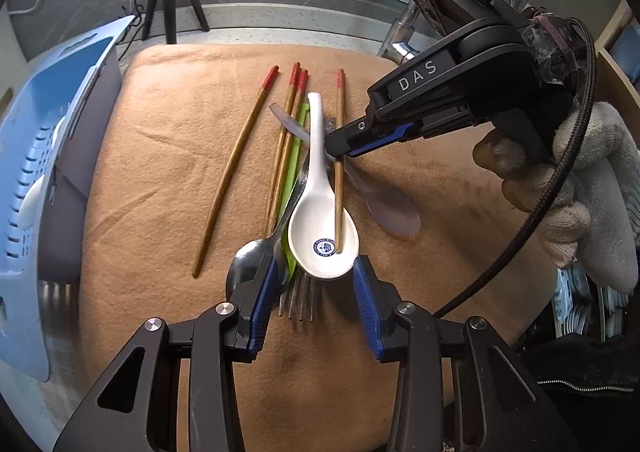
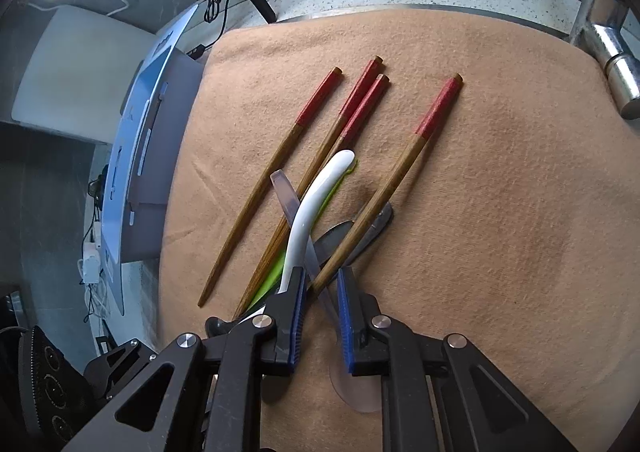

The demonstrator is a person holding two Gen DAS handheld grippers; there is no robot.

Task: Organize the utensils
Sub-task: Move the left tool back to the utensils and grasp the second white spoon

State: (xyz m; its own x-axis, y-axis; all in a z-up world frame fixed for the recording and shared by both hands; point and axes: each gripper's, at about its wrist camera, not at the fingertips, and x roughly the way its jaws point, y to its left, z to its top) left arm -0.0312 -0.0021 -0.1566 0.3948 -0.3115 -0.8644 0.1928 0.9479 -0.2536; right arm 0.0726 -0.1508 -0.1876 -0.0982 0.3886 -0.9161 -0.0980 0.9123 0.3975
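Four red-tipped chopsticks, three spoons, one fork, one green utensil.

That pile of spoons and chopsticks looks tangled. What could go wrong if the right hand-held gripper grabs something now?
1. The right hand-held gripper straddles a chopstick and the clear spoon where they cross, so it may pinch both.
2. That chopstick's tip lies in the white spoon, so lifting it could tip or drag the spoon.
3. The fork sits underneath and may shift on the cloth.
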